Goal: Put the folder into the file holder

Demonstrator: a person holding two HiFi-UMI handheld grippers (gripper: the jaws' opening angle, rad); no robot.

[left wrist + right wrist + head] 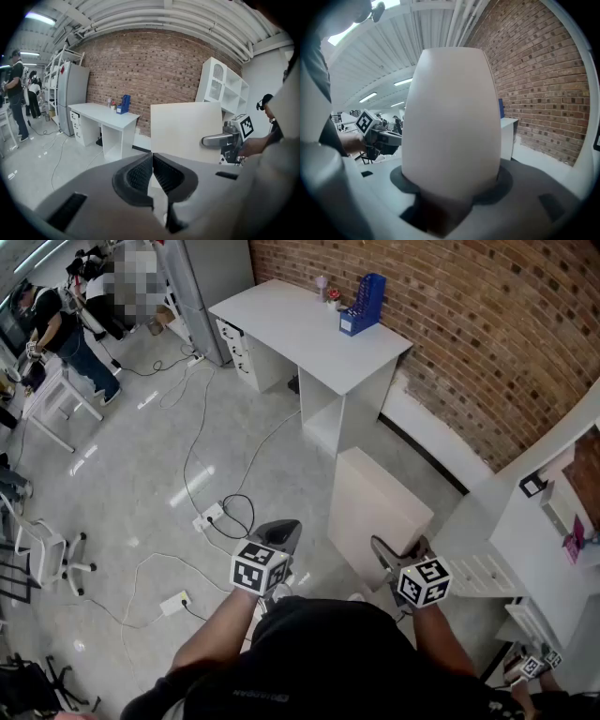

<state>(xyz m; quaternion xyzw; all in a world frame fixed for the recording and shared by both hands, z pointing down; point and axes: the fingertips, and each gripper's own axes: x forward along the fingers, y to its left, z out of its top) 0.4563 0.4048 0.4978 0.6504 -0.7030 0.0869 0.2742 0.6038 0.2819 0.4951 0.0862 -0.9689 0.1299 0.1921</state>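
A cream folder (375, 507) is held upright in front of me, with my right gripper (394, 563) shut on its near lower edge. In the right gripper view the folder (452, 122) fills the middle, its base pinched between the jaws of the right gripper (452, 180). My left gripper (279, 538) is beside it to the left, apart from the folder, shut on nothing (153, 173). The blue file holder (364, 304) stands at the far right end of a white desk (300, 334) by the brick wall, well ahead of both grippers. It also shows in the left gripper view (124, 104).
Cables and power strips (211, 517) trail over the floor to the left. A grey cabinet (202, 287) stands left of the desk. White shelving (553, 521) lines the right side. Small items (328, 292) sit beside the file holder. People (56, 329) stand at the far left.
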